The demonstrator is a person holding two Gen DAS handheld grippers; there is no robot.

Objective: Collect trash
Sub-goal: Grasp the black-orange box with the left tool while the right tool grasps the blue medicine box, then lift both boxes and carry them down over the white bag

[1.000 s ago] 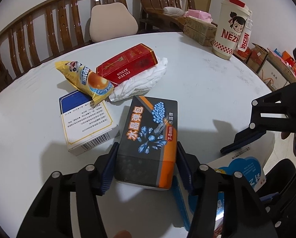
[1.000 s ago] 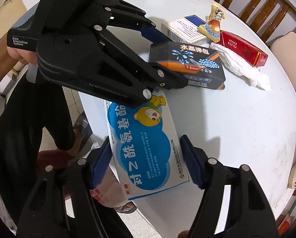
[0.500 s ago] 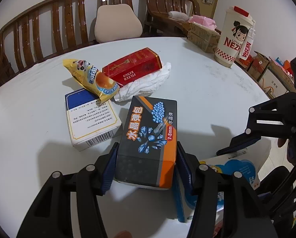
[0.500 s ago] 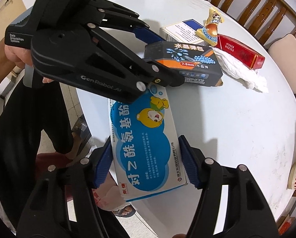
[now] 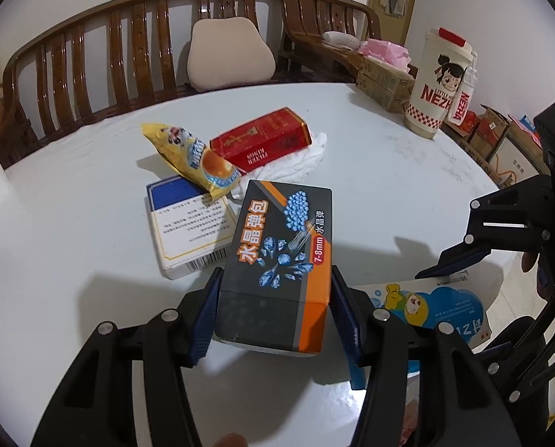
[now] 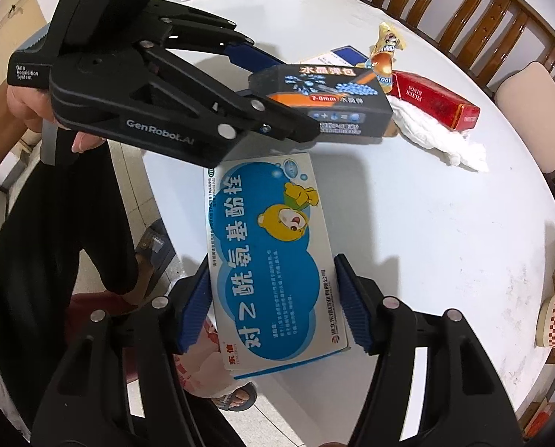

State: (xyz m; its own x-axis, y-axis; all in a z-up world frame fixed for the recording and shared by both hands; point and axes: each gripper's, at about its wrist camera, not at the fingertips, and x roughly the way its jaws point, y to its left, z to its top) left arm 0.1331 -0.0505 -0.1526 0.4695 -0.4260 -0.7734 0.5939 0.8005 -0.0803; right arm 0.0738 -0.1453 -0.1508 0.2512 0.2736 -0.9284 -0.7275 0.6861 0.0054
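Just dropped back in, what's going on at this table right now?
A person is clearing trash off the round white table with two handheld claws. The left claw grips a dark grey and orange cardboard box, lifted off the tabletop. The right claw, whose jaws have just been closing, clamps a blue and white cartoon-bear box at the table's edge. A red cigarette carton, yellow snack wrapper, crumpled white tissue and blue-white box remain.

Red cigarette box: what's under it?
The red cigarette box lies on a crumpled white tissue, which sticks out on its right. Anything further beneath is covered.
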